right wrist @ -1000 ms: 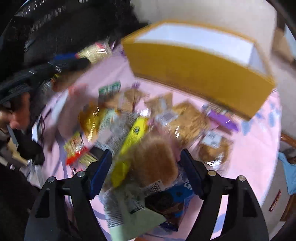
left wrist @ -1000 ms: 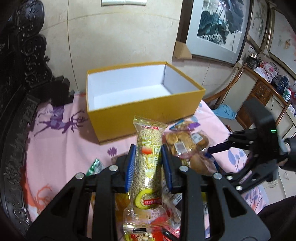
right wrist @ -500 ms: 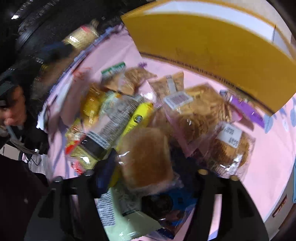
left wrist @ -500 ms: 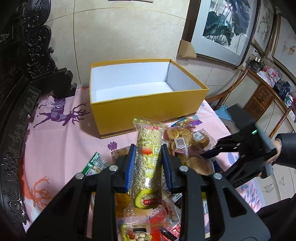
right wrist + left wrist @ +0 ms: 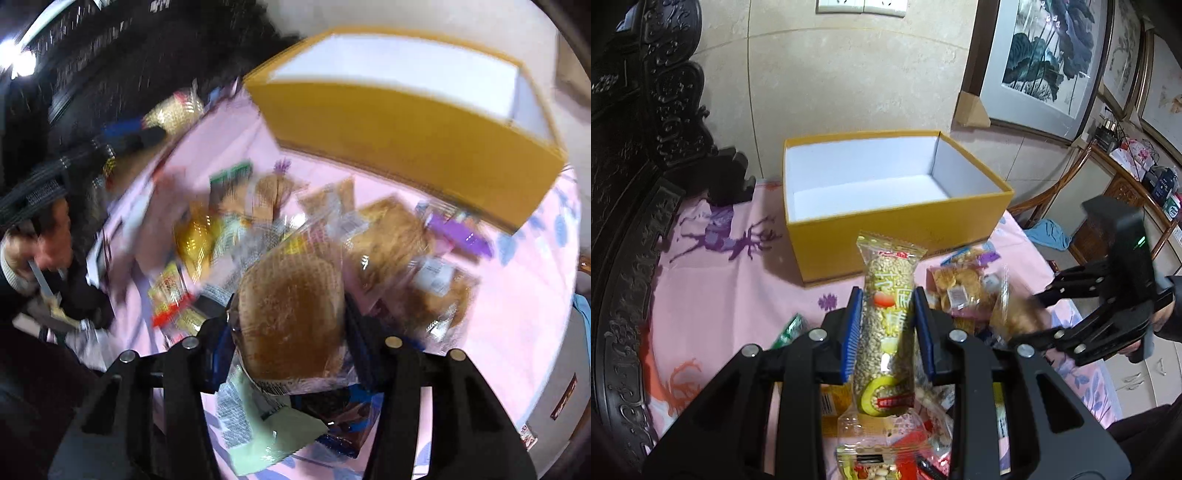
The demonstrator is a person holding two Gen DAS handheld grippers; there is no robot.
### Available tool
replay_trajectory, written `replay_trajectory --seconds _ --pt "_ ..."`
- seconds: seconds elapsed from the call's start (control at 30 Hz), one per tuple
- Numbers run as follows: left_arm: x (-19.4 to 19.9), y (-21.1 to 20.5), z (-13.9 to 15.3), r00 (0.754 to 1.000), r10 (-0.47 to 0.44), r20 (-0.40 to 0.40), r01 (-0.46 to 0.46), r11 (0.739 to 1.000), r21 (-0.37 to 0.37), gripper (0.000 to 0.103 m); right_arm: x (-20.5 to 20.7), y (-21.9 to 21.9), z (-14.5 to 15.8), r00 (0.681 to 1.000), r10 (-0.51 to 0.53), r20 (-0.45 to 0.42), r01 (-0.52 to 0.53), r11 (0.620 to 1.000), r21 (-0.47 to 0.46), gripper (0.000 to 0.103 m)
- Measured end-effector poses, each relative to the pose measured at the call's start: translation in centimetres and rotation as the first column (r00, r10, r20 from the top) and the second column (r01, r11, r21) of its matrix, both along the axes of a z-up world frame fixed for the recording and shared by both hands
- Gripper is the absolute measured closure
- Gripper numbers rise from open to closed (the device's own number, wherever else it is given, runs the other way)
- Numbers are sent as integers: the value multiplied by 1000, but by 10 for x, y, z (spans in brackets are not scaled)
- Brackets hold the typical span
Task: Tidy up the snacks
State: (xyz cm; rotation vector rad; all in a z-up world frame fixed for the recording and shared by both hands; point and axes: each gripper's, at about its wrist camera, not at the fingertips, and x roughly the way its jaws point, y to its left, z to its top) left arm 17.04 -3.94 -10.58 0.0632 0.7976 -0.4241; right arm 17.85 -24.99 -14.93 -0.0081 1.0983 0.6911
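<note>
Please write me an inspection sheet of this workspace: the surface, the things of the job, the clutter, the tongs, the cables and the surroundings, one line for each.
Surface: pink tablecloth printed with purple deer.
Job's things: yellow box, open, white inside, nothing in it; puffed-grain snack roll lifted clear of the table; round wrapped bread, blurred.
Clutter: snack pile in front of the box, packets overlapping; green packet at its left edge.
Tongs: left tongs shut on the snack roll; right tongs closed on the bread.
Cables: nothing seen on the table; thin wires on the far sideboard, unclear.
Surroundings: carved dark wooden furniture on the left, framed lotus painting, wall sockets, wooden chair.
</note>
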Motion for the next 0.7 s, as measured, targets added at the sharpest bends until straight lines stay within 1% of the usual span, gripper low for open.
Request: replay_trajectory --seconds 0.07,0.13,0.23,0.27,0.37,0.43,0.5,0.53,0.57,0.6,0.63,0.67,0.7 --pt "9 -3 9 1000 -1 23 1 1000 -4 75 9 -6 26 996 -58 62 57 998 31 49" --pt "22 -5 20 999 6 48 -5 1000 -19 75 20 -11 49 986 -115 119 108 992 64 49" --pt "52 -13 42 996 23 91 -19 999 -42 75 47 -19 82 950 -242 195 224 968 110 49" --pt "63 -17 48 995 27 100 -22 998 -51 75 60 -22 91 933 -289 213 266 955 131 49" --pt "101 -31 60 991 44 127 -39 998 -45 75 98 -27 102 893 -381 239 353 923 153 49" --pt "124 -39 63 990 56 128 -52 998 -37 75 122 -27 103 878 -416 238 386 908 162 49" --pt "153 -50 62 990 69 121 -68 998 -13 75 145 -24 101 860 -450 242 424 892 156 48" --pt "166 -53 60 990 79 118 -79 997 -3 74 160 -24 97 853 -467 231 445 884 145 46" --pt "180 -57 57 990 95 109 -96 995 11 57 168 -24 95 850 -479 220 460 878 133 45" --pt "187 -59 55 989 112 95 -115 993 21 24 177 -23 92 847 -493 199 479 870 115 40" --pt "192 -59 55 985 148 92 -151 988 31 16 181 -25 91 844 -503 186 493 864 102 34" --pt "190 -57 59 979 171 112 -175 984 21 14 182 -26 91 842 -513 166 503 859 98 32" --pt "186 -55 62 978 168 125 -169 986 5 14 178 -28 92 845 -512 156 500 859 113 32"
